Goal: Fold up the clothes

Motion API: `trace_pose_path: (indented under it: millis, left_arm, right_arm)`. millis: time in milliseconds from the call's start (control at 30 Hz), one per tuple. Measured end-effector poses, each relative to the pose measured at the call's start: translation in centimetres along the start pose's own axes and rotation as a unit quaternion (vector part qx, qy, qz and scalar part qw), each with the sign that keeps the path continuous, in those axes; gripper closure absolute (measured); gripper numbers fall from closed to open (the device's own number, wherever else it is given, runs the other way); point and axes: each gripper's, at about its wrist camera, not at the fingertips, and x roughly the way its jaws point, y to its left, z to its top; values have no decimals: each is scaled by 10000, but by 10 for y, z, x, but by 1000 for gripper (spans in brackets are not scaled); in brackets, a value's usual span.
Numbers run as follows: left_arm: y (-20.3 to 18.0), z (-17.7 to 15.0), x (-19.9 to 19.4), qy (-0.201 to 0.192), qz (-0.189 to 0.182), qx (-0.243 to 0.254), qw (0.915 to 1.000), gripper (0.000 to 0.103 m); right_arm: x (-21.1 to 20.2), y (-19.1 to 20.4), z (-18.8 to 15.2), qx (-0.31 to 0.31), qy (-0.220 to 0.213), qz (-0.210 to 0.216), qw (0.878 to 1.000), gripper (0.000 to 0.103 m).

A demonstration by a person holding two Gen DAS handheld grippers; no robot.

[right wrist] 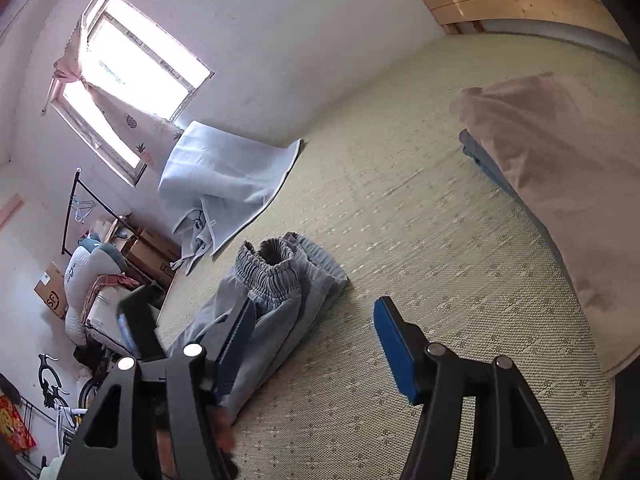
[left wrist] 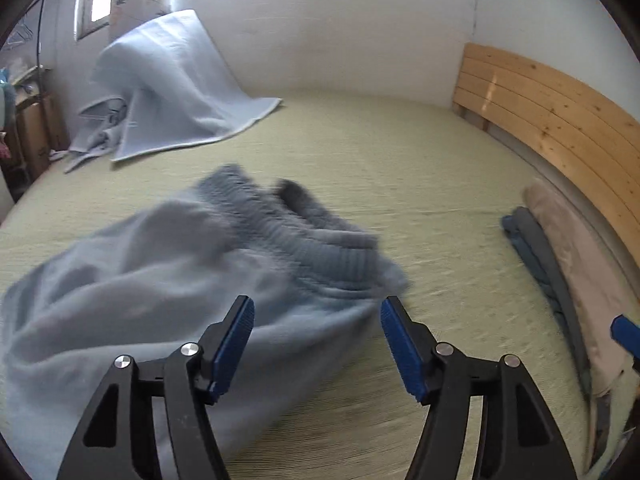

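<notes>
Here's the left gripper (left wrist: 317,312), black arms with blue ribbed pads, jaws spread wide and gripping nothing. Right beneath and ahead of it lies the pale blue-grey pair of trousers with the gathered elastic waistband (left wrist: 168,272), crumpled in a heap on the bed's woven straw-coloured mat (left wrist: 400,152); it's blurred in the left wrist view, waistband pointing away from the camera.

Over to the right gripper (right wrist: 314,312), jaws parted as well, empty. From here the trousers (right wrist: 280,280) sit just beyond and left of its left finger, waistband open and standing up, the legs trailing back toward the mat's (right wrist: 420,260) near edge.

Off to the side, by the light wooden slatted headboard (left wrist: 552,96), there's a folded stack: a beige cloth (left wrist: 576,264) lying on darker blue-grey folded garments (left wrist: 536,252). In the far corner a light blue blanket (left wrist: 172,80) is slumped against the white wall under the bright window (right wrist: 132,72).
</notes>
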Motion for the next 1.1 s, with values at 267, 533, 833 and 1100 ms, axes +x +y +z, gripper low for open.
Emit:
trace_pose_path:
  millis: [267,533,833,1100]
  left_arm:
    - [1,-11,49,722,495,625,9942,33]
    - [0,-20,62,898,168,501,9946,66]
    - [3,-16,56,1007,-146,377,9941,73]
    - [85,-18,-14,674,-1186,-1428,9803,37]
  right_arm:
    - [13,8,-2,51,131,171,9998,38]
    - [24,12,-6,-6,354,263,9990,38]
    - [29,14,-9,-25,438,220,9988,38]
    - [37,28,-15,-261,523,259,9980,38]
